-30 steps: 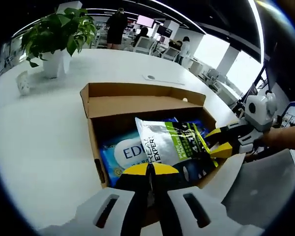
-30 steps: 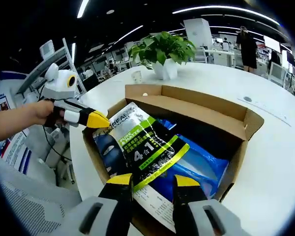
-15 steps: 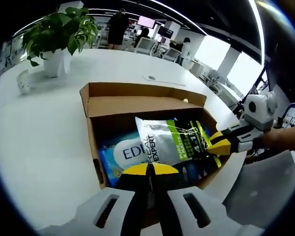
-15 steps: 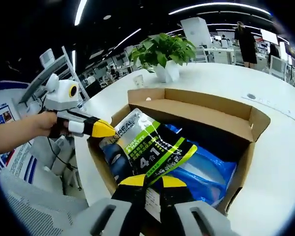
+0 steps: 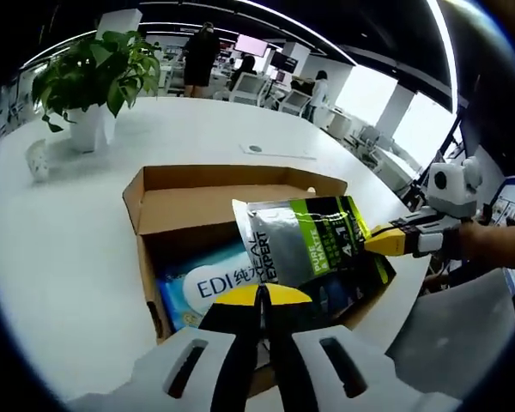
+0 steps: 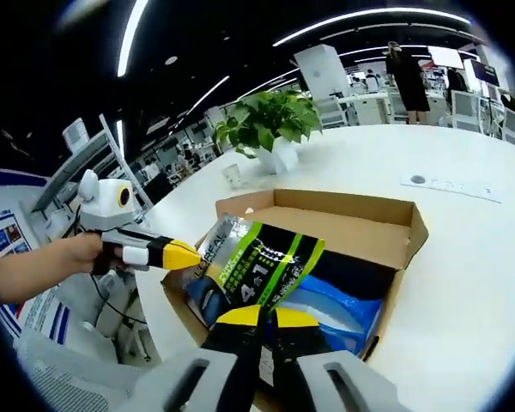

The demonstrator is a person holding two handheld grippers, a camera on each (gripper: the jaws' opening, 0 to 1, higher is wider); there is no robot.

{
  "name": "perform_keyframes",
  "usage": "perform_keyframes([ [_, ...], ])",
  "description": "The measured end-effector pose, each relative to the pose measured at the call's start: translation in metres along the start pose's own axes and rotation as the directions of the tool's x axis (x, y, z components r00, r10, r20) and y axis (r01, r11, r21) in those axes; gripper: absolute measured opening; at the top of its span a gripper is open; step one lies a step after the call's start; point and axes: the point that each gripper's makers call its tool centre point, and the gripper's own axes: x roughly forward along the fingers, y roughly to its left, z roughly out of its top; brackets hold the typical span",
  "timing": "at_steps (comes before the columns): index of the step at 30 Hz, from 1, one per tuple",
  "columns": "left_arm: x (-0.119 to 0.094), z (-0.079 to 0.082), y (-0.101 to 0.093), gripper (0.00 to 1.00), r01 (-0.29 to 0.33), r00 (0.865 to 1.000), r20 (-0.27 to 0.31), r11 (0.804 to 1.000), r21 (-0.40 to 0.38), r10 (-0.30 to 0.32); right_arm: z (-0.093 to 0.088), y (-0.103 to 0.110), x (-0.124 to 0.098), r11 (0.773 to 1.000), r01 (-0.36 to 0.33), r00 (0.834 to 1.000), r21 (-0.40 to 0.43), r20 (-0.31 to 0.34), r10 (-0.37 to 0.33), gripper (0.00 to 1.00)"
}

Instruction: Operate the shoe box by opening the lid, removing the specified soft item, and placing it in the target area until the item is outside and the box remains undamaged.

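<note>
Pouch coming out of the open brown cardboard shoe box (image 5: 240, 184)

Right gripper (image 6: 266, 316) is pinching the grey-and-green soft pouch (image 5: 307, 242) — left gripper (image 5: 259, 296), jaws together, is hovering; next, carrying it to the white table (image 5: 60, 240).

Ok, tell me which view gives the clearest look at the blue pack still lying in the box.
The left gripper view: the blue pack lies face-on in the shoe box, its white label lettering readable. In the right gripper view the blue pack shows as plain blue wrapping, partly hidden behind the green-striped pouch held by the right gripper.
</note>
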Motion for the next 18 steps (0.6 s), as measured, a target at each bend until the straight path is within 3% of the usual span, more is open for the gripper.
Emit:
perform_keyframes([
  [18,0.028,0.024,-0.06,0.0,0.053,0.999,-0.012,0.998,0.042,-0.052,0.012,-0.041,-0.058,0.997,0.072,0.997,0.036,0.038,-0.073,0.0],
])
